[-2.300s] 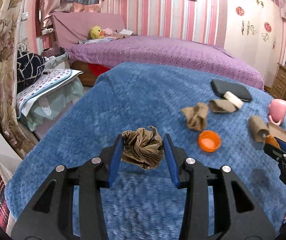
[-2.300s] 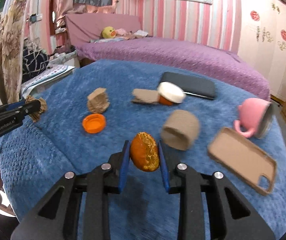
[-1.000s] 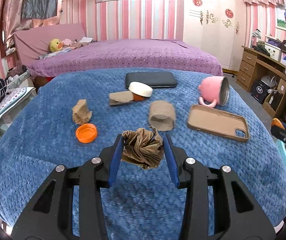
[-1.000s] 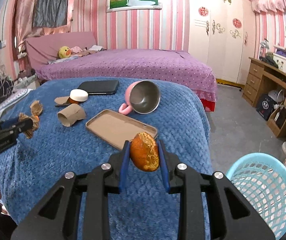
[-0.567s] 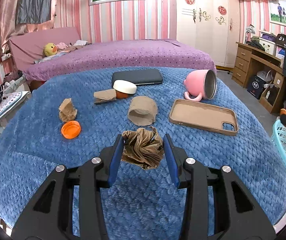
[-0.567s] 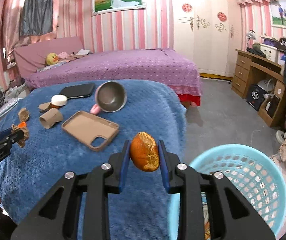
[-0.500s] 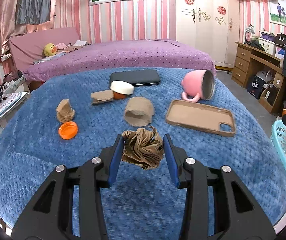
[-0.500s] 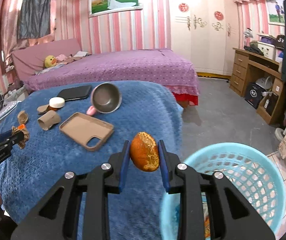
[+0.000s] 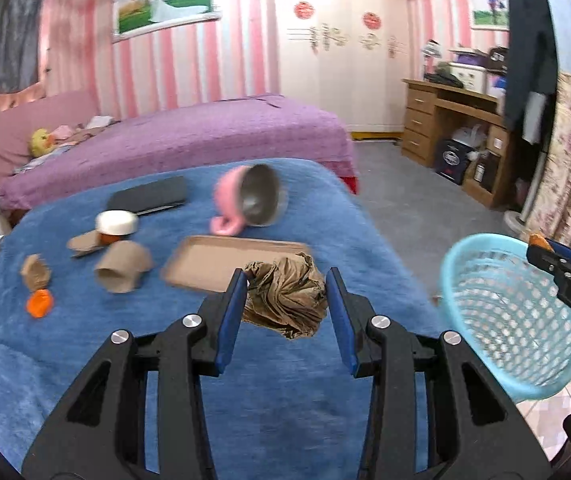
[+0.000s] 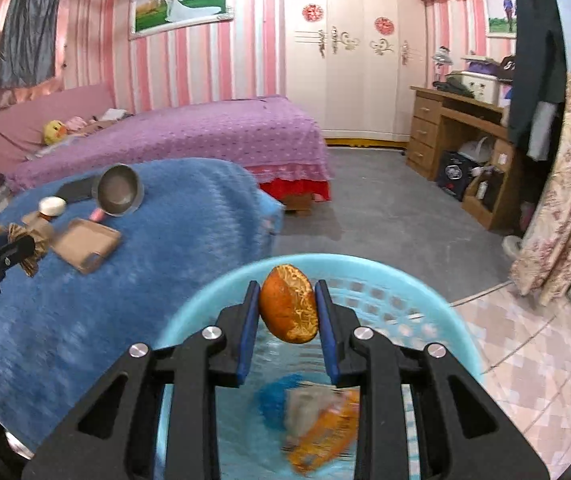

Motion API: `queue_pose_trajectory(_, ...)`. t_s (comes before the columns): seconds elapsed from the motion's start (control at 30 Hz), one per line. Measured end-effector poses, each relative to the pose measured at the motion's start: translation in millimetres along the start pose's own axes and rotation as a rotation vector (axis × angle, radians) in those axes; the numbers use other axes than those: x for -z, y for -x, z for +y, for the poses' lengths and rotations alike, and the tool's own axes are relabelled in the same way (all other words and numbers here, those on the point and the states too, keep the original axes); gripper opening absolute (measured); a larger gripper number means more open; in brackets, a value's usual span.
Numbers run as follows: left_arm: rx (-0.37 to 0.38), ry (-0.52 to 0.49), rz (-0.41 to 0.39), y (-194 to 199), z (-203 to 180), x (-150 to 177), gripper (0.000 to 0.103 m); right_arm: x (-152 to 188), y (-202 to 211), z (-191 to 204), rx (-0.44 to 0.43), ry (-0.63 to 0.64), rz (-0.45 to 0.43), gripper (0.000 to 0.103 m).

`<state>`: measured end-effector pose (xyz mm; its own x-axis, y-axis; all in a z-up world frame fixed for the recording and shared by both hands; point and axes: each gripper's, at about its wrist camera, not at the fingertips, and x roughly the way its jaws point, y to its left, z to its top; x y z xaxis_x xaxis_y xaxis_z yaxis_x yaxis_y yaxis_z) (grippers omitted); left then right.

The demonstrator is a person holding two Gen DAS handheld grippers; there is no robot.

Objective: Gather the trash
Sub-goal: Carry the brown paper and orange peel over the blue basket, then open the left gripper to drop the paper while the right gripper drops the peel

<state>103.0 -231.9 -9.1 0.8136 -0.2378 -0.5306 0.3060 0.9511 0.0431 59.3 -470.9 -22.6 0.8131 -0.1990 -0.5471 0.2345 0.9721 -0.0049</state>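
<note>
Floor space lay open beyond the blue basket (image 10: pixel 425 280): grey carpet ran from its far rim toward the purple bed (image 10: pixel 189 140) and the wooden desk (image 10: pixel 457 120), with tiled floor on the basket's right side. On the basket's left, the edge of the blue blanket-covered table (image 10: pixel 105 300) stood just beside the rim; whether they touched could not be told.

The right gripper (image 10: pixel 287 312) hung over the basket's mouth, pointing forward and level, its blue pads clenched on an orange peel (image 10: pixel 288 308). The peel stood with its long axis roughly upright, tilted a little, its pale inner side facing the camera. Below it, inside the basket, lay blurred wrappers (image 10: pixel 317 420).

The left gripper (image 9: pixel 287 304) hovered above the table, left of the basket (image 9: pixel 513 308), grasping a crumpled brown paper ball (image 9: pixel 285 300) between its pads; the ball had no clear long axis. From that view the right gripper's (image 9: pixel 541 246) tip reached over the basket's far rim.

Farther from the basket, on the table, sat a tan phone case (image 9: pixel 225 256), a pink mug (image 9: pixel 245 200) lying on its side with its mouth toward the camera, a cardboard tube (image 9: pixel 123 266), a dark pouch (image 9: pixel 149 198), a white-capped jar (image 9: pixel 115 226), a paper scrap (image 9: pixel 35 272) and an orange lid (image 9: pixel 39 304).
</note>
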Motion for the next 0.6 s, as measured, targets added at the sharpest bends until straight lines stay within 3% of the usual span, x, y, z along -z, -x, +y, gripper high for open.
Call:
queue_pose_trajectory(0.33,0.166,-0.033,0.066,-27.4,-86.7,7.9,0.041,16.8,1.0,-79.8,0.106,-0.091,0.018,0.028)
queue_pose_trajectory(0.6,0.243,-0.073,0.058,-38.2,-141.8,-2.6,0.042,20.2,-8.1,-97.8,0.102,-0.140,0.029,0.028)
